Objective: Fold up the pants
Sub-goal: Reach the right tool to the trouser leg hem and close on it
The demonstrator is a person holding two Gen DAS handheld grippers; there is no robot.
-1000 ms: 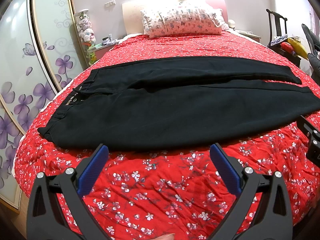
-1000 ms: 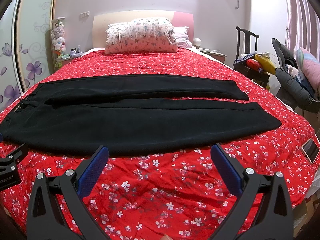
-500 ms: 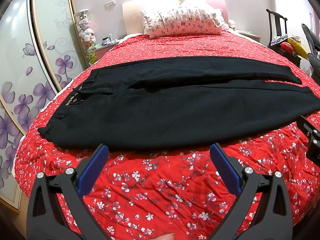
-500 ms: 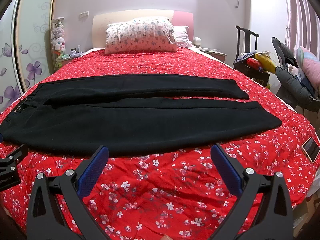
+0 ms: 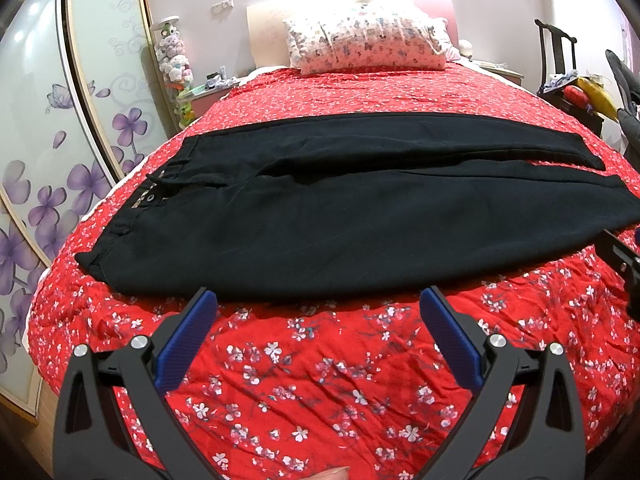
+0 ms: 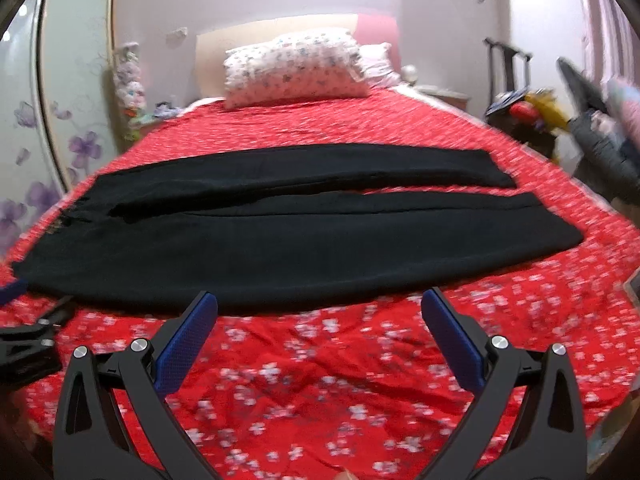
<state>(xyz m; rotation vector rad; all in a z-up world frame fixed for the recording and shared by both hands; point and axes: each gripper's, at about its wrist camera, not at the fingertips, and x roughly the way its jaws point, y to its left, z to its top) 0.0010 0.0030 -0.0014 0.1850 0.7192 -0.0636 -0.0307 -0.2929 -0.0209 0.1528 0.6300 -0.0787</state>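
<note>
the bed [image 5: 320, 376] with its red flowered cover carries the black pants [image 5: 344, 216], spread flat across it, waistband toward the wardrobe side, both legs side by side. beyond the pants a patterned pillow [image 5: 366, 46] leans at the headboard. nearer than the pants, the left gripper [image 5: 318, 312] and right gripper [image 6: 319, 312] hover released, jaws spread wide, grasping nothing.

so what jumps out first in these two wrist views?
The black pants laid flat across the red floral bedspread, waistband at the left, legs running right. Both grippers, left and right, hover open and empty just short of the near edge. A patterned pillow sits at the headboard.
</note>
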